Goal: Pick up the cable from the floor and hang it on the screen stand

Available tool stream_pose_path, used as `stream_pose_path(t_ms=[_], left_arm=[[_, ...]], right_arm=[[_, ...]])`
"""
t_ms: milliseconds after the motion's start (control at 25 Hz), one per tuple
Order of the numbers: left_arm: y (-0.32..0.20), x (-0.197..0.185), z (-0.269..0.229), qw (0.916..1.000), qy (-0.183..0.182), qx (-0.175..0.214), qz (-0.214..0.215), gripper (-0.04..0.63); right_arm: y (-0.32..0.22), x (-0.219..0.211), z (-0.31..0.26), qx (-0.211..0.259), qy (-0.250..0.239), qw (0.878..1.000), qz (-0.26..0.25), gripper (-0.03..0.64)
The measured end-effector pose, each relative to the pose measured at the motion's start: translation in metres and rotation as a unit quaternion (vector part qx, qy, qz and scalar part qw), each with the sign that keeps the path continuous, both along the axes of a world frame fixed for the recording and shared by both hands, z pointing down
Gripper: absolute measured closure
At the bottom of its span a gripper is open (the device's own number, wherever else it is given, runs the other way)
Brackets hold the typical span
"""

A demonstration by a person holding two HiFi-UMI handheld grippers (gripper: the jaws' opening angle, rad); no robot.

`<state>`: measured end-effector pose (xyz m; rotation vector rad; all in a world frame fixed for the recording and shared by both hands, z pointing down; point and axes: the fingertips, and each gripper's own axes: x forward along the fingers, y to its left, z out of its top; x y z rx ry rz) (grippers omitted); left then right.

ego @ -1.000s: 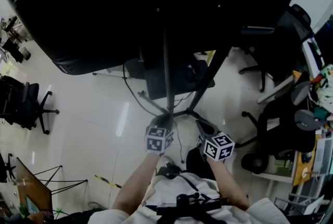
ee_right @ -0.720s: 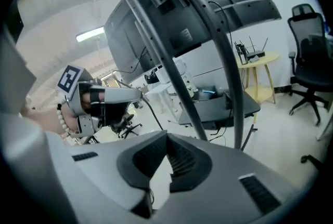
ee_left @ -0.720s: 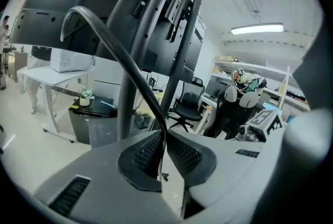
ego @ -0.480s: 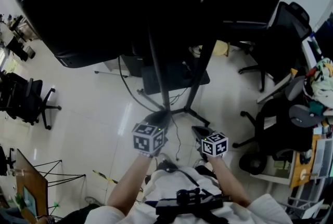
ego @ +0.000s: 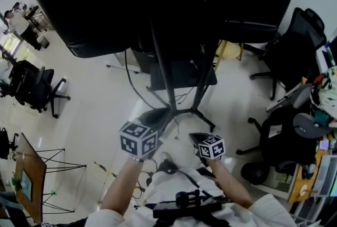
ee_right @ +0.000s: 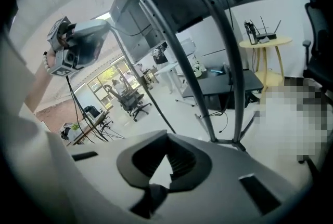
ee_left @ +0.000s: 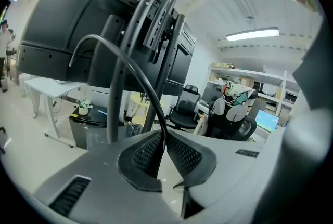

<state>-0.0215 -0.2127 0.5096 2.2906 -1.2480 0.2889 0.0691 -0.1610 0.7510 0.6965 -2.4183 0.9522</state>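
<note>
Beside the screen stand [ego: 162,73], left gripper [ee_left: 164,151] pinches the cable [ee_left: 149,98], raised but not yet hung; right gripper [ee_right: 167,159] is pressed together, empty.

Left gripper [ee_left: 165,137] clamped, held higher; right gripper [ee_right: 167,139] closed, empty

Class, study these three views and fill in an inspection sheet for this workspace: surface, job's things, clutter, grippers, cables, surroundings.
Surface: pale, glossy floor.
Job's things: dark cable held up, arching beside the screen stand; it appears not yet hung.
Clutter: crowded desk at the right.
Grippers: left gripper shut on the cable; right gripper shut, nothing between its jaws.
Cables: thin loose wires around the stand's base.
Surroundings: office chairs, low black cabinet behind the stand, round side table.
</note>
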Motion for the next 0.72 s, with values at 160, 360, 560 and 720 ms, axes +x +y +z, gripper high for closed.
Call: stream_pose_path(t_ms=[160,360,560,720], left_arm=[[0.001,0.000,-0.027,0.9998,0.012,0.016,-0.004,0.569],[-0.014,-0.001,-0.068,0.9984,0.011,0.054,-0.011,0.569],[-0.036,0.002,-0.112,0.9958,0.004,0.091,-0.006,0.569],[-0.049,0.009,-0.148,0.9930,-0.005,0.118,0.004,0.569]], right_arm=[[-0.008,0.008,-0.008,0.006,-0.010,1.000,0.004,0.617],[-0.032,0.021,-0.021,0.037,-0.004,0.999,0.011,0.617],[-0.053,0.028,-0.024,0.066,0.000,0.998,0.023,0.581],[-0.060,0.025,-0.023,0.075,0.006,0.997,0.021,0.577]])
